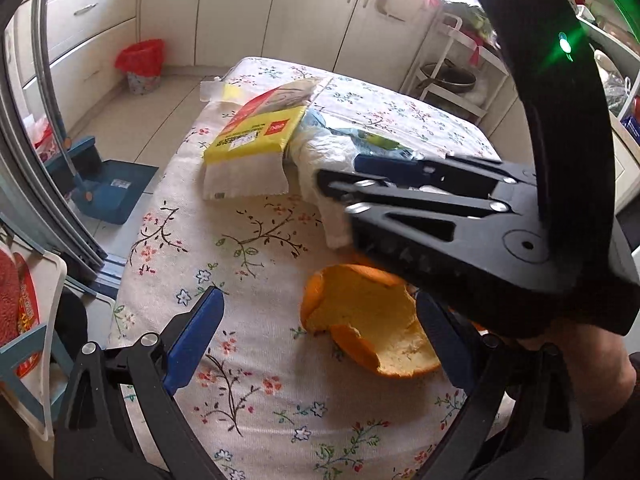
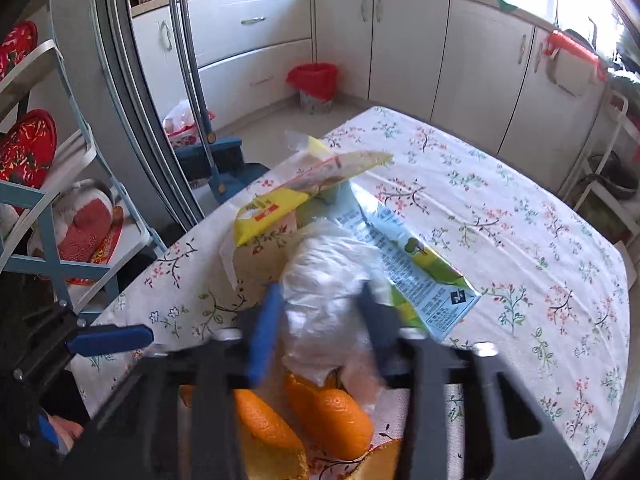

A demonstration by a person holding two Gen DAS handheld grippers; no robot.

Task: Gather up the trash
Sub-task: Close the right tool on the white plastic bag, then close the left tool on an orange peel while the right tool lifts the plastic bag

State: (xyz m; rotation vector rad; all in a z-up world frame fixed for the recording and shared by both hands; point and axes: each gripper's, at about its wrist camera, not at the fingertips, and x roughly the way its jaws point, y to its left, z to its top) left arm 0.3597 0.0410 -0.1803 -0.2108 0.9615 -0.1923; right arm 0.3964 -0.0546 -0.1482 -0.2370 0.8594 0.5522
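On the flowered tablecloth (image 1: 256, 380) lie pieces of orange peel (image 1: 360, 320), and my left gripper (image 1: 320, 298) stands open with a blue pad on either side of them. Beyond the peel is a crumpled white plastic bag (image 1: 320, 156). My right gripper (image 1: 340, 170) comes in from the right and is shut on it. In the right wrist view the bag (image 2: 332, 280) sits pressed between the blue fingers (image 2: 264, 328) of the right gripper (image 2: 320, 290), with the orange peel (image 2: 332, 412) just below. A yellow and red packet (image 1: 256, 132) and a blue-green wrapper (image 2: 420, 272) lie behind the bag.
A bin with a red liner (image 1: 140, 64) stands on the floor by the cabinets. A blue dustpan and broom (image 1: 112, 192) lean near the table's left edge. A white trolley with a pan (image 1: 448, 76) is at the far right. A blue-framed rack (image 2: 48, 200) stands left.
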